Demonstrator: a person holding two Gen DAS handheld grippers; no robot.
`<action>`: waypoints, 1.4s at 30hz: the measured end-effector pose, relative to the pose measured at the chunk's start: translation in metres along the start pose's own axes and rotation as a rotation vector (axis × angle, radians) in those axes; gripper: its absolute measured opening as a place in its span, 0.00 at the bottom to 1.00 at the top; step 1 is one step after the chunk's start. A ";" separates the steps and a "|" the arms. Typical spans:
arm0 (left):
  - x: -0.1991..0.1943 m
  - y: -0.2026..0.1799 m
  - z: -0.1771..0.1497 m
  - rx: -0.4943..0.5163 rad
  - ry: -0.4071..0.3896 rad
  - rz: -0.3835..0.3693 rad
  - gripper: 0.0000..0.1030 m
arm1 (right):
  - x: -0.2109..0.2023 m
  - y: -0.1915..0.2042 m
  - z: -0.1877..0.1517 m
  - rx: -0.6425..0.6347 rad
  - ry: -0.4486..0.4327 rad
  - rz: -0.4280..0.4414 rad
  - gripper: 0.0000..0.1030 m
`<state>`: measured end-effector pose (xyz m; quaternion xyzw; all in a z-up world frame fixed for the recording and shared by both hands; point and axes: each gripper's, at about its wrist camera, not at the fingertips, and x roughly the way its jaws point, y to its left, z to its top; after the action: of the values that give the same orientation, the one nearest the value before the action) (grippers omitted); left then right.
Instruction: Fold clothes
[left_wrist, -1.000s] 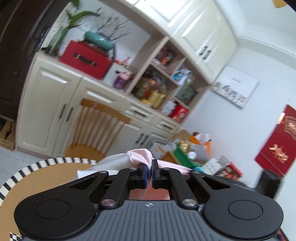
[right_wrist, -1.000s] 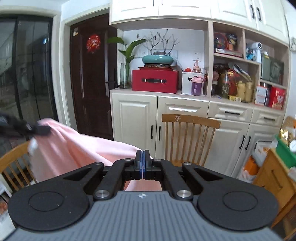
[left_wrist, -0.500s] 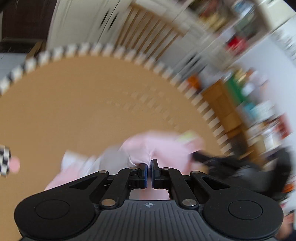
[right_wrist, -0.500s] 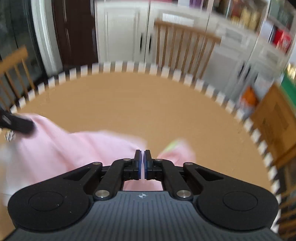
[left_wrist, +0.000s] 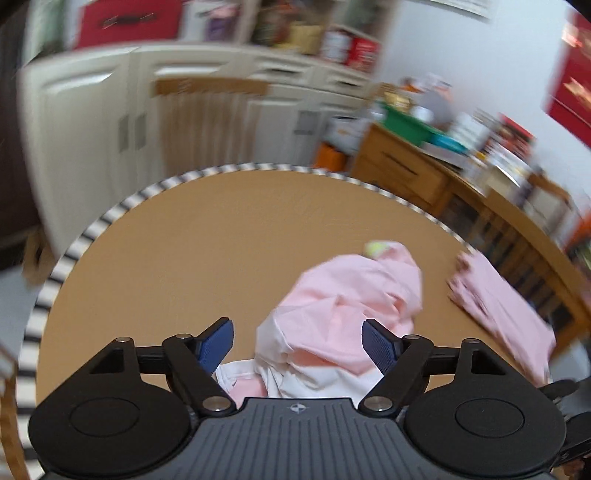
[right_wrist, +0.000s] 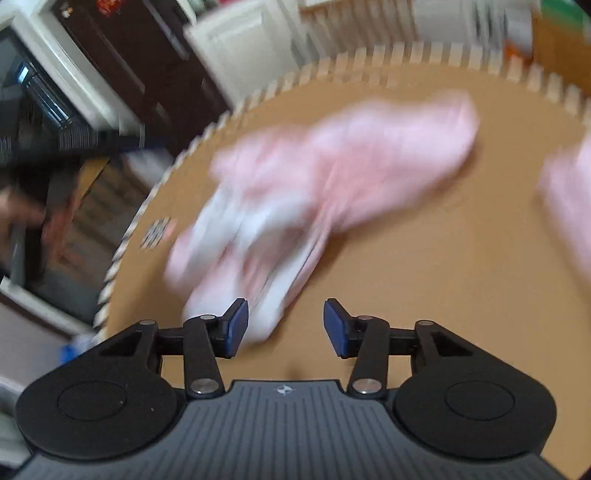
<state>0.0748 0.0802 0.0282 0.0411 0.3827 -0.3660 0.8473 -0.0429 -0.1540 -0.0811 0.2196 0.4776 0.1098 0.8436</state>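
A crumpled pink and white garment (left_wrist: 351, 295) lies on the round brown table (left_wrist: 221, 266). My left gripper (left_wrist: 299, 345) hangs just above its near end; the jaws are opening wide, the cloth shows between them, and the blue pads (left_wrist: 218, 343) do not press on it. In the right wrist view the same garment (right_wrist: 314, 184) is blurred. My right gripper (right_wrist: 286, 326) is low over the table with its jaws opening. The cloth's white end lies by its left pad (right_wrist: 236, 326), and the gap shows mostly bare table.
A second pink garment (left_wrist: 498, 306) lies flat at the table's right side, also seen as pink cloth (right_wrist: 569, 206). The table has a striped rim (left_wrist: 74, 251). A wooden chair (left_wrist: 210, 110), white cabinets and a cluttered wooden sideboard (left_wrist: 424, 162) stand beyond.
Both grippers came down from high in the air to the table with the pink garment pinched. Both have since let go, and the garment now lies crumpled on the table.
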 end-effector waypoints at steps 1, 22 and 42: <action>-0.005 -0.002 -0.003 0.052 0.004 -0.024 0.77 | 0.010 0.003 -0.011 0.041 0.025 0.011 0.46; 0.057 -0.084 -0.075 1.033 0.124 -0.191 0.72 | 0.029 0.004 -0.018 0.243 -0.104 0.065 0.03; 0.091 -0.096 -0.076 0.999 0.092 0.033 0.03 | -0.017 0.000 -0.006 0.132 -0.144 -0.041 0.03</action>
<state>0.0051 -0.0166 -0.0668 0.4641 0.1969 -0.4887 0.7120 -0.0571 -0.1589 -0.0705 0.2723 0.4262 0.0445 0.8615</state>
